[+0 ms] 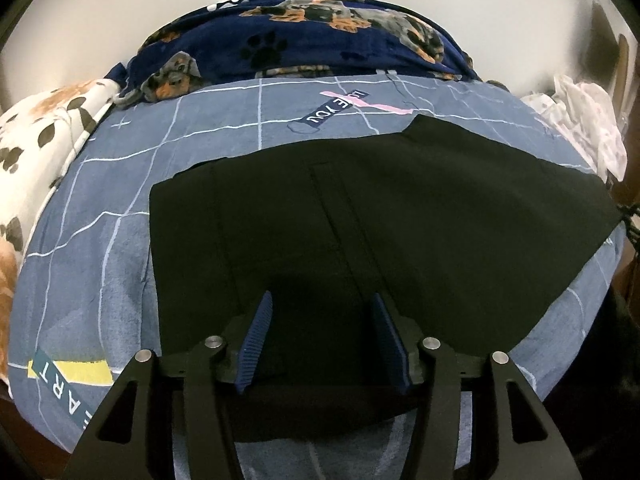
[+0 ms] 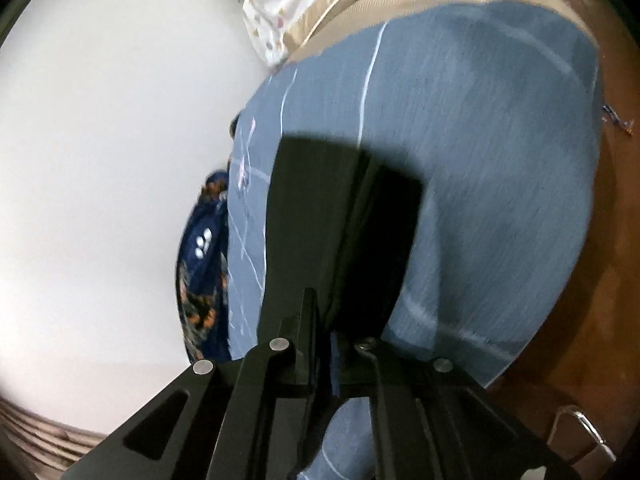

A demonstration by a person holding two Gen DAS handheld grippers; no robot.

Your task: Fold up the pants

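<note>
Black pants (image 1: pixel 360 220) spread flat on the bed (image 1: pixel 100 240), filling the centre of the left wrist view, long axis running roughly from 9 o'clock to 3 o'clock across the blue checked sheet. Left claw (image 1: pixel 320 320) released, blue pads parted and hovering above the near hem at 6 o'clock, nothing pinched between them, cloth lying straight ahead toward 12 o'clock. Navy dog-print blanket (image 1: pixel 300 40) bunched beyond at 12 o'clock, well clear of the work.

Further right, right claw (image 2: pixel 324 320) clenched tight on an edge of the pants (image 2: pixel 340 220), black cloth lifted and rising from the pads toward 12 o'clock, draped over the sheet. Judged the nearer hand for the fold: end already gripped there, so likely to be carried along the long axis toward the far end.
</note>
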